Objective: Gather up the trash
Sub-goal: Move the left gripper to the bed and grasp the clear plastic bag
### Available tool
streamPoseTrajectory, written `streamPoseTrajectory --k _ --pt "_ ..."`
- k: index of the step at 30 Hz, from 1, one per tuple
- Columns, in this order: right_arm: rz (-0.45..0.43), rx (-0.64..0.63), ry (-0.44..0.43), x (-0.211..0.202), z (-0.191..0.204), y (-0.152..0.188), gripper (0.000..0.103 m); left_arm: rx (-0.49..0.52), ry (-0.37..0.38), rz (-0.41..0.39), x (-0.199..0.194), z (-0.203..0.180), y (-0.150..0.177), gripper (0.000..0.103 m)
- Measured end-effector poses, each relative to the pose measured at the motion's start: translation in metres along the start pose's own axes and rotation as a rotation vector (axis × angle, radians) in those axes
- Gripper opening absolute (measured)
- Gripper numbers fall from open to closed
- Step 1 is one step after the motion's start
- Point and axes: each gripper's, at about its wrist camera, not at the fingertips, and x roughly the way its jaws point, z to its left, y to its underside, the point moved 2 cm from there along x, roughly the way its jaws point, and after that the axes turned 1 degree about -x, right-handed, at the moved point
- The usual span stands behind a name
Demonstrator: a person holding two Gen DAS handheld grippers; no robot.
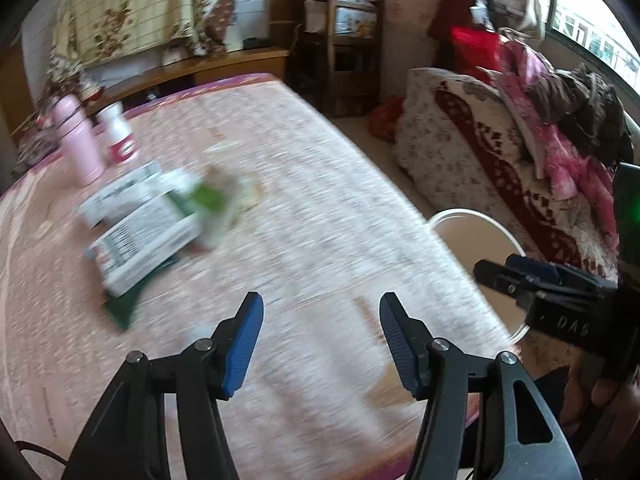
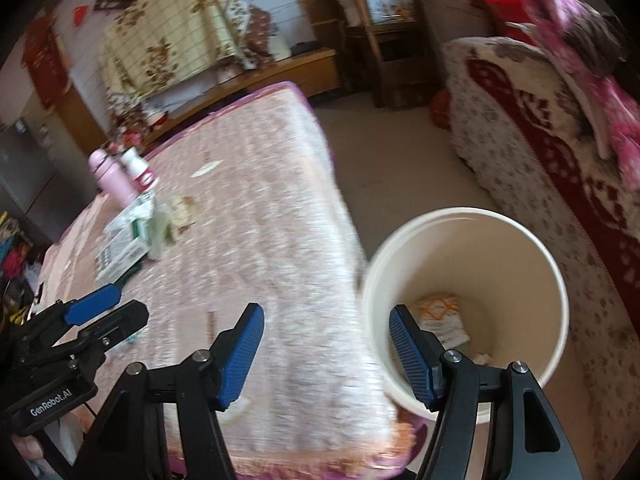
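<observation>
Left gripper (image 1: 320, 344): blue pads spread, nothing between them, only blurred pink tablecloth below. Right gripper (image 2: 326, 350): likewise spread and empty, hanging over the near edge of the table (image 2: 260, 208), one finger toward the cloth, the other in front of the white bin (image 2: 556, 280). Each tool visible at the margin of the other's view, side by side, with a person's hand (image 1: 600, 396) dimly seen behind the right one.

Inside the bin: an orange-and-white wrapper (image 2: 440, 316) and some pale scraps at the bottom, so part of the collecting judged already done. Bin on the floor just beside the table's long edge, between table and patterned sofa (image 2: 540, 152).

Farther out on the cloth: a loose heap near the far left, made up of white printed boxes (image 1: 144, 236), a green-and-white crumpled packet (image 1: 212, 204) and something brownish just beside it, too blurred to name. A dark green sheet (image 1: 128, 304) under the nearest box. Small pale scraps elsewhere on the cloth, one near the left tool's right finger. Behind the heap, upright and apparently not rubbish: a pink flask (image 1: 78, 140) and a white bottle with a red label (image 1: 118, 132).

Step in hand, as a guess: between pickups, hands free, heading for the next piece. Next move calls for a reach across to the heap, pads kept wide, a pinch on one light piece such as the crumpled packet, clear of flask and bottle, then a carry over the bin's rim.
</observation>
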Motion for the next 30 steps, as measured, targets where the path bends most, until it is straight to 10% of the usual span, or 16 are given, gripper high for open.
streamPoseTrajectory --k 15,19,30 --pt "0.057 -0.131 -0.107 0.042 0.096 -0.007 0.069 -0.048 -0.088 0.083 0.024 0.090 0.048 0.068" --pt "0.069 -0.153 -0.122 0.054 0.116 -0.012 0.069 -0.068 -0.039 0.116 0.030 0.101 0.051 0.023" --pt "0.127 -0.178 -0.211 0.093 0.175 -0.029 0.069 -0.194 -0.058 -0.012 -0.020 0.171 0.019 0.016"
